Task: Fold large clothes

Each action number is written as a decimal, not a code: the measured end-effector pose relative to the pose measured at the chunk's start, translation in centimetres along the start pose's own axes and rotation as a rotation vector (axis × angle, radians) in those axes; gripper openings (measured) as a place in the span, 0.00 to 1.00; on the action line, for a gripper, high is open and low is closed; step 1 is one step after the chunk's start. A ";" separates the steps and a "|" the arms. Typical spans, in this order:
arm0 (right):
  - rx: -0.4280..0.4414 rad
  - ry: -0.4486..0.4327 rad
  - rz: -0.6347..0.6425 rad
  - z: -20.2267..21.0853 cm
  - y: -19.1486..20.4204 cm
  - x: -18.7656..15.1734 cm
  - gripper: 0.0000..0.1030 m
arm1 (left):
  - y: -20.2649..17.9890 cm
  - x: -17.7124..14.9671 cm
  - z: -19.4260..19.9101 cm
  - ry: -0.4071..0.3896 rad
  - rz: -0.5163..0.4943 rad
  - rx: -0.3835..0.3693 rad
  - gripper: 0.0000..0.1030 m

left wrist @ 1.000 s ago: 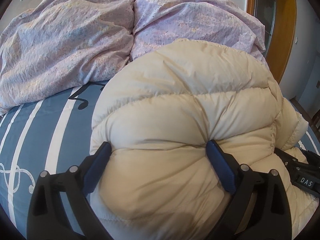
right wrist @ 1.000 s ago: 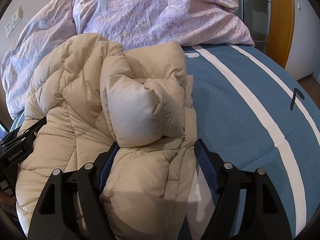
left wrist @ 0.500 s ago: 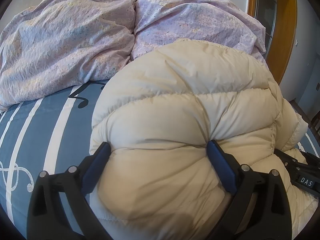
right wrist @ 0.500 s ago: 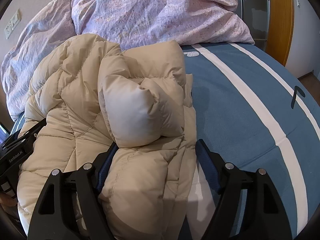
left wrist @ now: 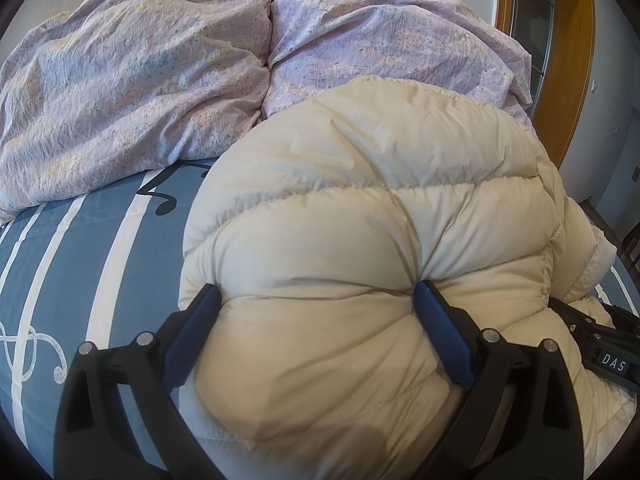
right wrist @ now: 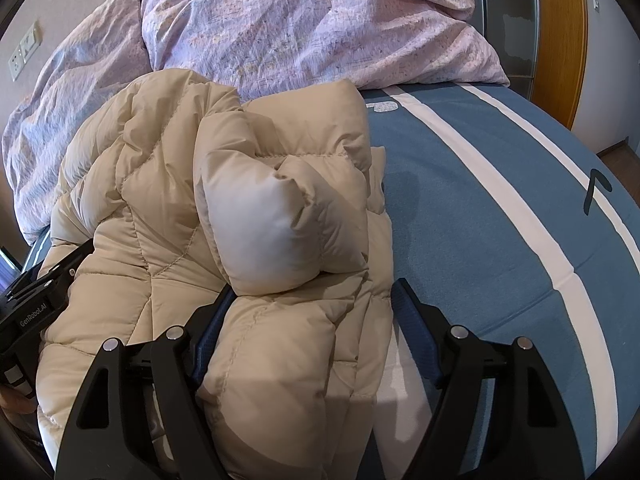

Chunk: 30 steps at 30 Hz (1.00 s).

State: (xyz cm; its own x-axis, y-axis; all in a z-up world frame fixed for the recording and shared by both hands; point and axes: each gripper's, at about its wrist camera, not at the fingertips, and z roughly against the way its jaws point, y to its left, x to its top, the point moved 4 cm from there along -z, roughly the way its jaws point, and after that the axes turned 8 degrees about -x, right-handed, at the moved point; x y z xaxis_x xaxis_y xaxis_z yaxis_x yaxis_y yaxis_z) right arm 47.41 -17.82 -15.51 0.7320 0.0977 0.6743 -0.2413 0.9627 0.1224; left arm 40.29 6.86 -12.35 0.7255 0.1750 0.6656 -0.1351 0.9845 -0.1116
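Note:
A cream quilted down jacket point(left wrist: 360, 220) lies bunched on the blue striped bed. My left gripper point(left wrist: 316, 296) stands wide open, its blue pads pressed against a puffy fold of the jacket on both sides. In the right wrist view the jacket point(right wrist: 168, 208) is folded over itself with a sleeve roll point(right wrist: 280, 216) on top. My right gripper point(right wrist: 312, 292) is wide open around the jacket's near edge; its left pad is tucked under the sleeve roll, its right pad over the sheet.
Purple floral pillows point(left wrist: 140, 80) lie at the head of the bed. The blue sheet with white stripes point(right wrist: 500, 200) stretches right of the jacket. A wooden frame and glass door point(right wrist: 556, 20) stand at the far right. The other gripper shows at each view's edge point(left wrist: 608, 360).
Almost nothing differs. The jacket sits a touch lower and closer in the left view; both grippers stay open around it.

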 end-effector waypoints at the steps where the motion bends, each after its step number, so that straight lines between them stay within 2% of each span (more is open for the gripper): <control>1: 0.001 0.000 -0.001 0.0 0.0 0.0 0.74 | 0.0 0.0 0.0 0.000 0.000 0.000 0.94; 17: 0.007 0.002 -0.009 -0.1 -0.1 -0.1 0.75 | 0.0 0.0 0.0 -0.001 0.001 0.002 0.94; 25: 0.006 0.003 -0.014 -0.2 -0.1 -0.2 0.79 | 0.0 0.0 -0.1 0.000 0.003 0.003 0.94; 30: 0.049 0.026 -0.043 0.8 -0.7 0.3 0.80 | 0.1 -0.1 -0.2 0.001 0.006 0.006 0.95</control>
State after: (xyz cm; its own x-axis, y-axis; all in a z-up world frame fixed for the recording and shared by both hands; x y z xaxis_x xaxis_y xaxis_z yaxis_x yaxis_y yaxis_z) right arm 47.27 -18.63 -14.82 0.7586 0.0638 0.6484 -0.2400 0.9526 0.1871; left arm 40.32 6.89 -12.60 0.7251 0.1808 0.6645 -0.1433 0.9834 -0.1112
